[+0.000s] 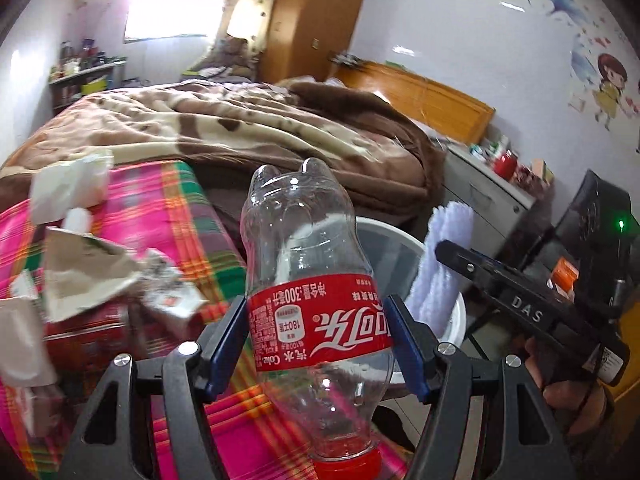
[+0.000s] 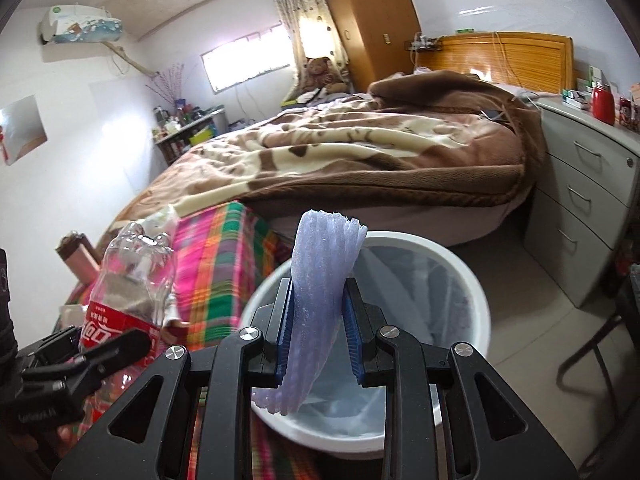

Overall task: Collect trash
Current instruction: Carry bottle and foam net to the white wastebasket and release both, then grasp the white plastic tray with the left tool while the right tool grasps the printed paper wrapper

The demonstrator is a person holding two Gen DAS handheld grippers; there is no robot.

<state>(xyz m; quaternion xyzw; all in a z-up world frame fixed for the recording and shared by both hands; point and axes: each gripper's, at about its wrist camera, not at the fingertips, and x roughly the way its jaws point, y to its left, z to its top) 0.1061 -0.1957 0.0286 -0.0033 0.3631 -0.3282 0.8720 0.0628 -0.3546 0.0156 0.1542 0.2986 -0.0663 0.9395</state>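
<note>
Trash in both my jaws: left gripper [image 1: 320, 344] clamps an empty cola bottle [image 1: 316, 304], right gripper [image 2: 320, 332] pinches foam netting [image 2: 320, 292] above the white bin [image 2: 476, 300], releasing comes next.

Ahead of my right jaws the white bin [image 2: 476, 292] gapes open, its mouth unblocked. Floor to its right is bare up to the grey drawers [image 2: 588, 200]. Left of my left jaws, paper scraps [image 1: 84, 276] litter the plaid cloth [image 1: 160, 208]. Beyond, the blanketed bed [image 2: 360, 152] walls off passage.
</note>
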